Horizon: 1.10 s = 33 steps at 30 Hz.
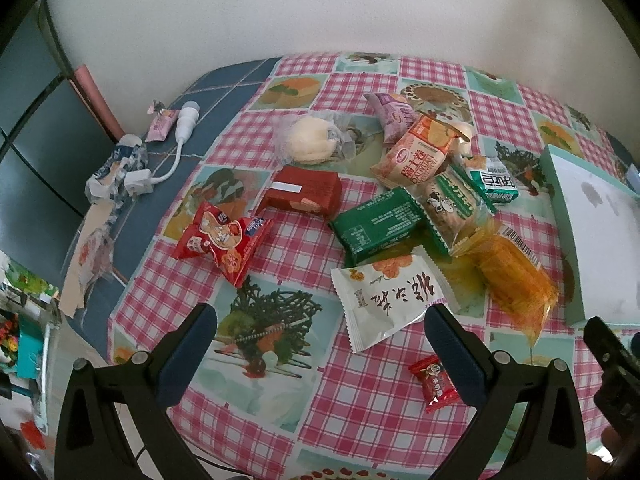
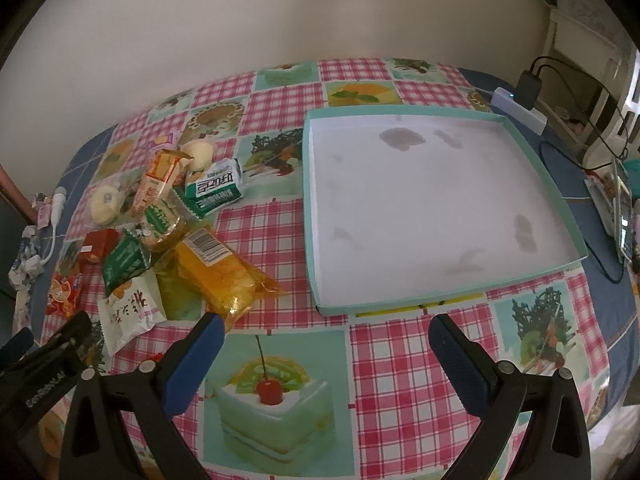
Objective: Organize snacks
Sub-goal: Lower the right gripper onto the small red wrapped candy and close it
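Both tools wide, holding nothing: left tool hovers over the white packet, right tool faces the teal tray, empty, likely the drop spot. Snack pile sits left of the tray on the table; overlapping packs crowd single picks.

Tablecloth: pink-white gingham w/ pale-green dessert-print squares. Shallow cardboard box: teal rim, white interior w/ grey stains. Snack packs incl. red carton, dark-green wrapper, white sachet w/ black script, clear orange-yellow bag. Gripper pads were blue on black.
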Available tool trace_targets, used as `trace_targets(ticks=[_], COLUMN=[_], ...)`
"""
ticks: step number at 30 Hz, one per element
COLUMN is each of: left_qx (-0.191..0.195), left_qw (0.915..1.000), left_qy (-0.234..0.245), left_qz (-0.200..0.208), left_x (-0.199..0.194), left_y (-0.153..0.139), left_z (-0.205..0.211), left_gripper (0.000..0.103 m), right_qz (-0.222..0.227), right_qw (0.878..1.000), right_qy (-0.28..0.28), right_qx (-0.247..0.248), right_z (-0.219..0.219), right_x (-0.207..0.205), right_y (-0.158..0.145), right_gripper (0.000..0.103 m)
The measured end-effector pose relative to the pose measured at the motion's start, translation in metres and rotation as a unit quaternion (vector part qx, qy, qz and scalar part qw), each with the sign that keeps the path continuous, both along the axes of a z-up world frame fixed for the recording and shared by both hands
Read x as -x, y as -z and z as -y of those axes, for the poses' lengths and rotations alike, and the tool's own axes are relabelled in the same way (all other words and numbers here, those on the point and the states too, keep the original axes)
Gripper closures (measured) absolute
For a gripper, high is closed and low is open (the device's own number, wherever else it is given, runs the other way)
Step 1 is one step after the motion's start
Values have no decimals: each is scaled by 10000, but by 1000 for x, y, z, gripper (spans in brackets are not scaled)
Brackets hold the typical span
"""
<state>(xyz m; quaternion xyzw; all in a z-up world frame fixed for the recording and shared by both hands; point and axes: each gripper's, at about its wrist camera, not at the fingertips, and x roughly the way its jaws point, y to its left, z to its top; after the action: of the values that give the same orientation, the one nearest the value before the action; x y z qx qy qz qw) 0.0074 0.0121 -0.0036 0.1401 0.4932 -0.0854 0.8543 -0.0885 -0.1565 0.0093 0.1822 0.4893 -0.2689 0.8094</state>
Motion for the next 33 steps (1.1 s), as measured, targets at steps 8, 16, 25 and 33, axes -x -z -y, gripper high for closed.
trace_targets(ticks=[8, 16, 25, 33], left_qx=[279, 297, 438, 483], left_qw=[9990, 9954, 9926, 9928], left_qy=[-174, -606, -655, -585], left_qz=[-301, -675, -923, -932], left_x=[-18, -33, -37, -35], left_y=[5, 29, 45, 45], left_z=[-29, -75, -90, -89], left_gripper=[0, 0, 0, 0], right_qz=[-59, -327, -862, -857], right_qw=[9981, 9833, 9728, 9615], right_qy=[-574, -1734, -2068, -2513], right_qx=[-200, -443, -588, -705], right_z=[-18, -69, -96, -122], right_x=[-19, -54, -62, -63], right_y=[8, 28, 53, 62], right_gripper=[0, 0, 4, 35])
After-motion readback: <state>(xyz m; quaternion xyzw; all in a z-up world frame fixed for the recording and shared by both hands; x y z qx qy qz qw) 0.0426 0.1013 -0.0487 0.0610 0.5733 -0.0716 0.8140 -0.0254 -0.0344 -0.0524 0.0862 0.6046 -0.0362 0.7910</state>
